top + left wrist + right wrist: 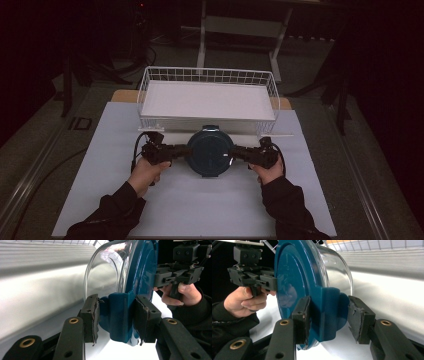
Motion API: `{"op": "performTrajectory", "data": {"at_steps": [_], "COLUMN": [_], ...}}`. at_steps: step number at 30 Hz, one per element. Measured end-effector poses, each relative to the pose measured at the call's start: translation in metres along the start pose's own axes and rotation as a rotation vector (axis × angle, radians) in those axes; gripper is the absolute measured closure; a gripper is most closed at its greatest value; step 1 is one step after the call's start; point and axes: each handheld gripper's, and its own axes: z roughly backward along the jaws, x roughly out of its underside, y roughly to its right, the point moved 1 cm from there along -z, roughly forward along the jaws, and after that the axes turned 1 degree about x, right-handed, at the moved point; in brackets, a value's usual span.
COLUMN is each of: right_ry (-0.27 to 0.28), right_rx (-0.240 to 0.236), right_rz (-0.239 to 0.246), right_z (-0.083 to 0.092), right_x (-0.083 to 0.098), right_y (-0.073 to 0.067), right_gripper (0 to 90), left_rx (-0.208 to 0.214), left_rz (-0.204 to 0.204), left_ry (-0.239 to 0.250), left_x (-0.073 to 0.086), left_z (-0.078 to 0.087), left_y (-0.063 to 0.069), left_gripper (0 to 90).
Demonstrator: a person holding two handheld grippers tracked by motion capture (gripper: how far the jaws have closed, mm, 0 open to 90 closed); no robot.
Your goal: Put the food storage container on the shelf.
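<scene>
The glass container with its teal lid [210, 152] sits near the table's [190, 210] far edge, just before the white wire basket [207, 76]. Left gripper [181, 150] and right gripper [239, 152] fingers clamp its side latches. Judging by this, grasping is done; lifting it into the basket remains.

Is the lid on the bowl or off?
On. The blue lid sits flush over the rim of the glass bowl, and its side clips fold down past the rim.

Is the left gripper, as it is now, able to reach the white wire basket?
Probably not freely: the left gripper is clamped on the blue-lidded glass container's side clasp, though the white wire basket stands just behind.
</scene>
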Motion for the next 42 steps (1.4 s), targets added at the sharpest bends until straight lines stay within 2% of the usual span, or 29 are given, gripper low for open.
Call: {"op": "performTrajectory", "data": {"at_steps": [8, 15, 17, 21, 23, 27, 28, 34, 38, 41, 42], "right_ry": [0.001, -0.001, -0.004, -0.014, -0.024, -0.009, -0.002, -0.002, 0.009, 0.01, 0.015], "right_rx": [0.01, 0.019, 0.026, 0.044, 0.058, 0.06, 0.06, 0.061, 0.088, 0.091, 0.106], "right_rz": [-0.011, -0.014, -0.021, -0.022, -0.031, -0.028, -0.018, -0.031, -0.035, -0.035, -0.031], "right_z": [-0.01, -0.018, -0.02, -0.023, -0.026, -0.028, -0.029, -0.03, -0.032, -0.033, -0.033], "right_x": [-0.004, -0.005, -0.006, -0.006, -0.006, -0.006, -0.006, -0.008, -0.007, -0.007, -0.008], "right_y": [0.016, 0.023, 0.025, 0.025, 0.027, 0.031, 0.032, 0.031, 0.032, 0.032, 0.033], "right_gripper": [55.0, 54.9, 54.8, 54.8, 54.8, 54.8, 54.8, 54.1, 51.5, 51.0, 50.2], "left_rx": [-0.014, -0.04, -0.047, -0.069, -0.076, -0.075, -0.062, -0.059, -0.042, -0.038, -0.051], "left_rz": [0.018, 0.009, 0.025, 0.019, 0.038, 0.046, 0.061, 0.071, 0.117, 0.127, 0.105], "left_ry": [0.003, 0.004, 0.013, 0.01, 0.012, 0.02, 0.015, 0.024, 0.062, 0.075, 0.076], "left_x": [-0.003, -0.005, -0.005, -0.003, -0.002, -0.002, -0.003, -0.002, 0.0, 0.001, 0.002], "left_z": [-0.009, -0.012, -0.014, -0.016, -0.02, -0.02, -0.02, -0.02, -0.022, -0.024, -0.024], "left_y": [-0.012, -0.021, -0.024, -0.029, -0.033, -0.034, -0.036, -0.038, -0.044, -0.047, -0.047], "left_gripper": [57.0, 56.8, 56.7, 56.4, 56.3, 56.3, 56.3, 56.1, 54.6, 54.3, 53.0]}}
